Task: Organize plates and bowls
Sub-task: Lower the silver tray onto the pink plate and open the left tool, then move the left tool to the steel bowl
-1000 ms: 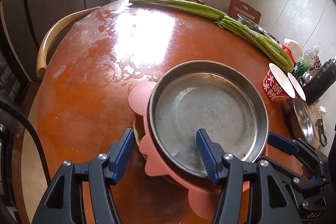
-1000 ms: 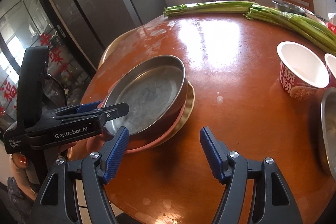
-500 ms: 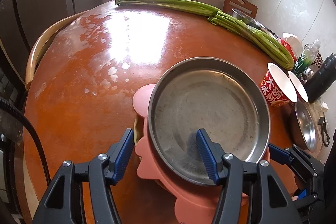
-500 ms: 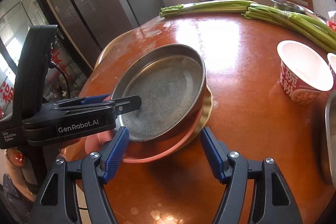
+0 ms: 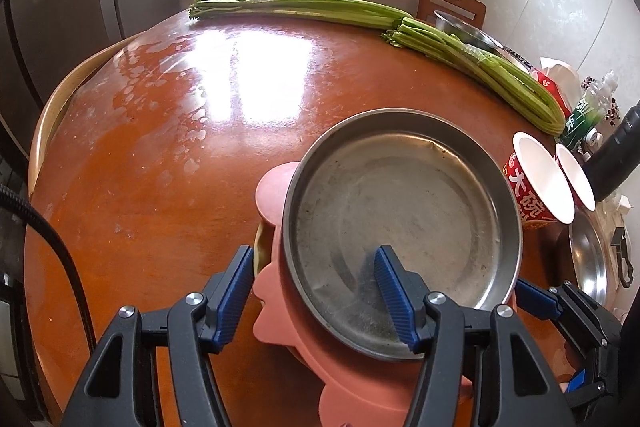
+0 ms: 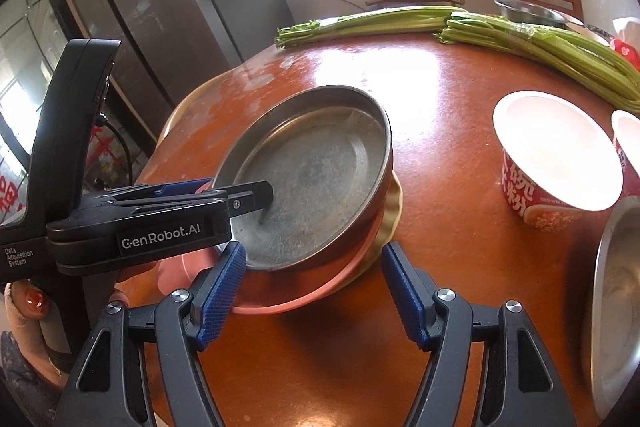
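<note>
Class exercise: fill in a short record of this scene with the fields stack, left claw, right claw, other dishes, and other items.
stack: steel pan on pink plate on yellow plate, on the table
left claw: astride the stack's near edge, one finger inside the pan
right claw: open, at the stack's edge
other dishes: two paper bowls, steel bowl
other items: celery
</note>
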Action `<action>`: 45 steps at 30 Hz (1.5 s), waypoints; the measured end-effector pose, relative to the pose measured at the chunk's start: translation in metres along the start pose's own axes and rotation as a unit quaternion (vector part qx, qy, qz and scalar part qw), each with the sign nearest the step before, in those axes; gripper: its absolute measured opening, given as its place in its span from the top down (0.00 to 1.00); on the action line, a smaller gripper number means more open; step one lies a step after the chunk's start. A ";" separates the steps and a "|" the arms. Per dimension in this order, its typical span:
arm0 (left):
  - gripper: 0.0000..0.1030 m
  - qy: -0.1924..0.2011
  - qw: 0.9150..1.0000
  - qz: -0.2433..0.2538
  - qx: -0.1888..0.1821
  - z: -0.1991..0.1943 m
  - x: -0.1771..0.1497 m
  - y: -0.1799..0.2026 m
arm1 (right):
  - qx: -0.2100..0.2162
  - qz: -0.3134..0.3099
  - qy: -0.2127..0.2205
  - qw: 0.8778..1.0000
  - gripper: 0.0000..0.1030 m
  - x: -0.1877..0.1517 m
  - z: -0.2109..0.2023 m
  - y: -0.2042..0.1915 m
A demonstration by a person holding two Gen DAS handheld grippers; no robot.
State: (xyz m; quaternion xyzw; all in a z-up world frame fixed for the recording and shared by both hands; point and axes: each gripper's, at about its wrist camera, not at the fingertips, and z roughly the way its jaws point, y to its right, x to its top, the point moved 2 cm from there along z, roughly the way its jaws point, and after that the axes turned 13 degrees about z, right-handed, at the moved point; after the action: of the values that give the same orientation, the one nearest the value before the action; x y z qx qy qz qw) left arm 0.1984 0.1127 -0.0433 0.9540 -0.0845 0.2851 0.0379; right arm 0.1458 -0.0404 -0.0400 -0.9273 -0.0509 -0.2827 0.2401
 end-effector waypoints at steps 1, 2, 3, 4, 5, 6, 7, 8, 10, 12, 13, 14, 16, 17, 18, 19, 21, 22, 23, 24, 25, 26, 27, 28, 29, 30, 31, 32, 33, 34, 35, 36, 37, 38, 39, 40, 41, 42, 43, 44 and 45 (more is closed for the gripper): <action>0.41 -0.001 1.000 0.000 -0.001 0.001 0.001 0.001 | -0.001 -0.001 0.000 1.000 0.30 0.000 0.000 -0.001; 0.41 -0.001 1.000 0.001 -0.002 0.002 0.003 0.002 | -0.003 -0.002 0.000 1.000 0.30 0.001 0.000 0.000; 0.41 -0.001 1.000 0.001 -0.002 0.003 0.004 0.003 | -0.005 -0.004 0.001 1.000 0.30 0.002 0.000 0.000; 0.41 -0.001 1.000 0.002 -0.002 0.003 0.005 0.004 | -0.007 -0.005 0.002 1.000 0.30 0.004 0.000 0.001; 0.41 -0.001 1.000 0.002 -0.002 0.004 0.006 0.005 | -0.009 -0.006 0.003 1.000 0.30 0.005 0.000 0.002; 0.41 0.000 1.000 0.003 -0.002 0.004 0.006 0.005 | -0.011 -0.007 0.004 1.000 0.30 0.006 -0.001 0.002; 0.41 0.001 1.000 0.001 0.001 0.004 0.007 0.005 | -0.011 -0.008 0.005 1.000 0.30 0.006 -0.002 0.002; 0.41 0.003 1.000 0.001 0.008 0.004 0.007 0.006 | -0.011 -0.008 0.005 1.000 0.30 0.007 -0.001 0.003; 0.41 0.006 0.999 0.006 0.036 0.001 0.007 0.008 | -0.014 -0.008 0.009 1.000 0.30 0.009 0.000 0.004; 0.41 0.009 0.999 0.007 0.045 -0.002 0.007 0.007 | -0.018 -0.009 0.013 1.000 0.30 0.009 -0.003 0.004; 0.41 0.011 0.999 0.005 0.049 -0.004 0.006 0.007 | -0.019 -0.009 0.015 1.000 0.30 0.010 -0.003 0.005; 0.41 0.014 0.999 0.004 0.052 -0.007 0.006 0.005 | -0.021 -0.010 0.019 1.000 0.30 0.010 -0.005 0.005; 0.41 0.017 0.998 0.003 0.058 -0.011 0.004 0.004 | -0.022 -0.012 0.025 0.999 0.30 0.010 -0.007 0.004; 0.41 0.019 0.998 0.002 0.061 -0.013 0.004 0.004 | -0.024 -0.014 0.028 0.999 0.30 0.010 -0.009 0.004; 0.41 0.022 0.998 0.003 0.065 -0.016 0.003 0.004 | -0.026 -0.017 0.030 0.999 0.30 0.010 -0.010 0.003; 0.41 0.024 0.997 0.004 0.069 -0.019 0.003 0.004 | -0.027 -0.018 0.032 0.999 0.30 0.010 -0.011 0.003; 0.41 0.029 0.997 0.005 0.075 -0.024 0.002 0.005 | -0.030 -0.021 0.039 0.999 0.30 0.010 -0.014 0.003; 0.41 0.031 0.997 0.005 0.074 -0.027 0.001 0.006 | -0.031 -0.022 0.042 0.998 0.30 0.011 -0.016 0.003; 0.41 0.033 0.997 0.003 0.074 -0.029 0.001 0.006 | -0.031 -0.022 0.045 0.998 0.30 0.011 -0.018 0.003; 0.41 0.035 0.996 0.004 0.076 -0.031 0.000 0.007 | -0.029 -0.022 0.047 0.998 0.30 0.011 -0.020 0.003; 0.41 0.037 0.996 0.004 0.078 -0.033 -0.001 0.008 | -0.028 -0.021 0.047 0.998 0.30 0.011 -0.022 0.003; 0.41 0.038 0.996 0.004 0.079 -0.035 -0.002 0.009 | -0.027 -0.022 0.049 0.998 0.30 0.011 -0.024 0.003; 0.41 0.041 0.996 0.006 0.080 -0.038 -0.003 0.011 | -0.026 -0.023 0.051 0.998 0.30 0.010 -0.026 0.003; 0.41 0.043 0.996 0.007 0.080 -0.040 -0.004 0.013 | -0.027 -0.024 0.054 0.998 0.30 0.010 -0.028 0.002; 0.41 0.044 0.996 0.007 0.079 -0.042 -0.004 0.015 | -0.028 -0.025 0.057 0.998 0.30 0.009 -0.030 0.002; 0.41 0.046 0.996 0.008 0.078 -0.044 -0.005 0.017 | -0.027 -0.025 0.059 0.998 0.30 0.009 -0.033 0.002; 0.41 0.048 0.996 0.009 0.077 -0.047 -0.005 0.019 | -0.027 -0.025 0.062 0.997 0.30 0.009 -0.036 0.002; 0.41 0.050 0.996 0.010 0.077 -0.050 -0.006 0.022 | -0.028 -0.025 0.066 0.997 0.30 0.009 -0.039 0.003; 0.40 0.053 0.996 0.011 0.075 -0.052 -0.006 0.025 | -0.028 -0.025 0.069 0.997 0.30 0.009 -0.041 0.003; 0.40 0.056 0.996 0.011 0.073 -0.054 -0.006 0.027 | -0.029 -0.024 0.071 0.997 0.30 0.009 -0.044 0.004; 0.40 0.058 0.996 0.011 0.071 -0.057 -0.007 0.030 | -0.028 -0.023 0.074 0.997 0.30 0.009 -0.046 0.005; 0.40 0.060 0.996 0.013 0.071 -0.059 -0.007 0.033 | -0.028 -0.022 0.076 0.996 0.30 0.009 -0.049 0.006; 0.40 0.062 0.995 0.014 0.071 -0.061 -0.007 0.036 | -0.028 -0.022 0.079 0.996 0.30 0.009 -0.052 0.007; 0.40 0.064 0.995 0.015 0.072 -0.063 -0.007 0.039 | -0.029 -0.021 0.083 0.996 0.30 0.009 -0.055 0.008; 0.40 0.065 0.995 0.016 0.071 -0.065 -0.007 0.042 | -0.029 -0.022 0.087 0.996 0.30 0.008 -0.059 0.009; 0.40 0.067 0.995 0.018 0.070 -0.066 -0.007 0.045 | -0.029 -0.023 0.091 0.995 0.30 0.008 -0.063 0.010; 0.40 0.069 0.995 0.019 0.070 -0.068 -0.007 0.049 | -0.030 -0.022 0.095 0.995 0.30 0.009 -0.067 0.013; 0.40 0.070 0.995 0.020 0.070 -0.070 -0.007 0.053 | -0.032 -0.022 0.101 0.994 0.30 0.009 -0.071 0.015; 0.40 0.072 0.995 0.022 0.070 -0.071 -0.006 0.057 | -0.033 -0.022 0.104 0.994 0.30 0.008 -0.075 0.017; 0.40 0.074 0.995 0.023 0.069 -0.072 -0.006 0.060 | -0.035 -0.021 0.108 0.993 0.30 0.008 -0.079 0.019; 0.40 0.075 0.995 0.025 0.068 -0.073 -0.005 0.064 | -0.036 -0.020 0.113 0.993 0.30 0.009 -0.083 0.022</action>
State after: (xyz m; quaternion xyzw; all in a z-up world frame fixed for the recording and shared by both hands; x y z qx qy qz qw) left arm 0.1429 0.0589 0.0162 0.9278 -0.0858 0.3621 -0.0279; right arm 0.1167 -0.0989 0.0155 -0.8964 -0.0321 -0.3919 0.2046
